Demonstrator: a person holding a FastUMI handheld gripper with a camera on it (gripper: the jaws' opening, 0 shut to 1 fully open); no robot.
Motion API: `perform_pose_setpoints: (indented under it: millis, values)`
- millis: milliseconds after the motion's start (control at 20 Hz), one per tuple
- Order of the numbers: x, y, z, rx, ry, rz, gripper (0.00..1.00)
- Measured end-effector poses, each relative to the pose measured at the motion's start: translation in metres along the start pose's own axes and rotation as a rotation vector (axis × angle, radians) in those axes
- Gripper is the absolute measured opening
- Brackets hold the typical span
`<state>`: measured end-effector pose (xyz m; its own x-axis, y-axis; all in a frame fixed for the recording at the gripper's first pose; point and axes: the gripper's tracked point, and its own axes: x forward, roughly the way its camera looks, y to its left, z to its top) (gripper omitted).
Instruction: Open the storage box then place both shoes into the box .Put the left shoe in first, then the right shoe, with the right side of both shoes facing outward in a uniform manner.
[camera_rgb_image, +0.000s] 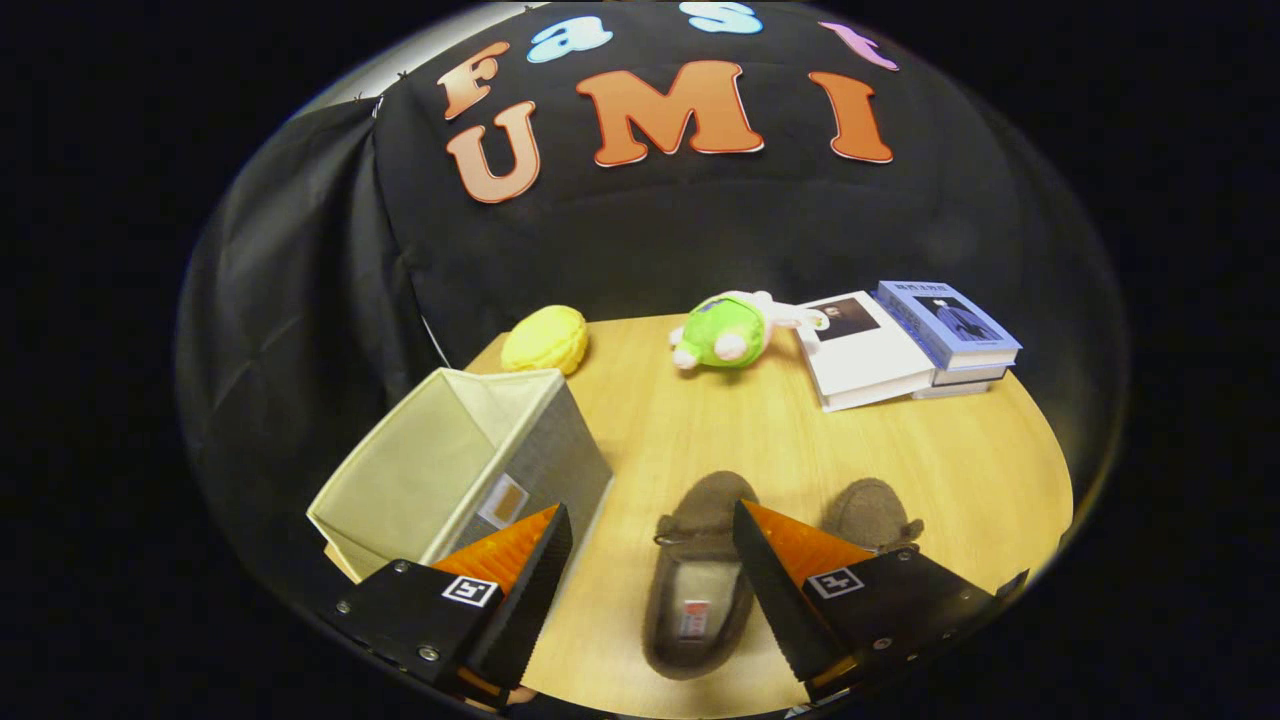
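Item: gripper, my tool, fingers spread wide, holding nothing, poised above the near table edge.
Item: left shoe, brown slipper, lying between the fingers, opening up. I judge it the first pick, hence the wide stance.
Item: right shoe, just right of it, partly behind my right finger.
Item: storage box, near left, already open, ready to receive.
Item: table, wooden; far side carries a yellow toy, green plush, books.

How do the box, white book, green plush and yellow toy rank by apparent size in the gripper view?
1. Box, clearly largest, though it also lies nearest the open tongs.
2. White book.
3. Green plush and yellow toy look alike; no ranking.
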<state>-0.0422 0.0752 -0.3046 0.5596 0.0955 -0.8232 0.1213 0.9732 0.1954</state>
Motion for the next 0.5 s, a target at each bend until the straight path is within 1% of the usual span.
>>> perform_pose_setpoints:
  millis: [300,500]
  values:
    - [0.022,-0.024,-0.053,-0.025,0.103,-0.042,0.93]
    - [0.042,-0.037,-0.067,-0.028,0.134,-0.096,0.87]
